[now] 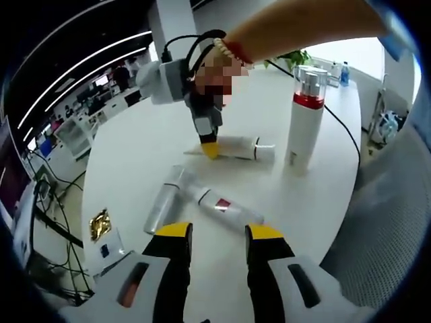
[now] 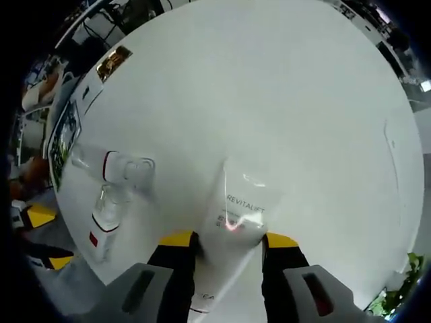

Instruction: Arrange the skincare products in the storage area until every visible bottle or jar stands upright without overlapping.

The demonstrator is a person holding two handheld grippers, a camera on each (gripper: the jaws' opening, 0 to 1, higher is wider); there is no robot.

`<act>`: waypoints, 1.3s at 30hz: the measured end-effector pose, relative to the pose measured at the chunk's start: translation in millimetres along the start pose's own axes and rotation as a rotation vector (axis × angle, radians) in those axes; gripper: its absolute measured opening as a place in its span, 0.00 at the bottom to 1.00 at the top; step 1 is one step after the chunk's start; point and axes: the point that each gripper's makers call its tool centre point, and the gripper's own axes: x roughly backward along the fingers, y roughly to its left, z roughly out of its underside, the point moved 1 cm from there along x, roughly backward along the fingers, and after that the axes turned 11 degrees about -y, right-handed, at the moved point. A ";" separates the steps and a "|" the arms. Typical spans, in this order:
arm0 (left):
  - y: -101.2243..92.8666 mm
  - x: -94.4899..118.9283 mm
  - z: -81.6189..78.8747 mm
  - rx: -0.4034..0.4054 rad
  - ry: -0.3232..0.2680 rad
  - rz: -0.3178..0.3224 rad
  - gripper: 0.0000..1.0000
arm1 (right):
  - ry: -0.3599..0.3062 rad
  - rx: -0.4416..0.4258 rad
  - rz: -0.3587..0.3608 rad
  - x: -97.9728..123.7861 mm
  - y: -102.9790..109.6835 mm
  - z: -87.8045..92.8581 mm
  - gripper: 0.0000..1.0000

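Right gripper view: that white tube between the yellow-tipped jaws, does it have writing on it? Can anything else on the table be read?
"REVITALIFT": on the white tube, between the right gripper jaws.
Smaller print below that word: too blurred to read.
Red-and-white label on the clear bottle lying on the table: too small to read.
Tall upright bottle: print unreadable.

A white round desk (image 1: 135,155) carries a tube (image 1: 232,148) lying flat, a tall bottle (image 1: 304,124) standing beside it, two bottles (image 1: 165,198) (image 1: 225,207) lying crossed nearer the left tool (image 1: 215,237), and a gold packet (image 1: 100,224).
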 end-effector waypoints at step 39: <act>-7.2 -1.7 -2.9 0.057 -0.009 0.025 0.30 | -0.415 -0.082 -0.052 39.5 5.8 4.1 0.24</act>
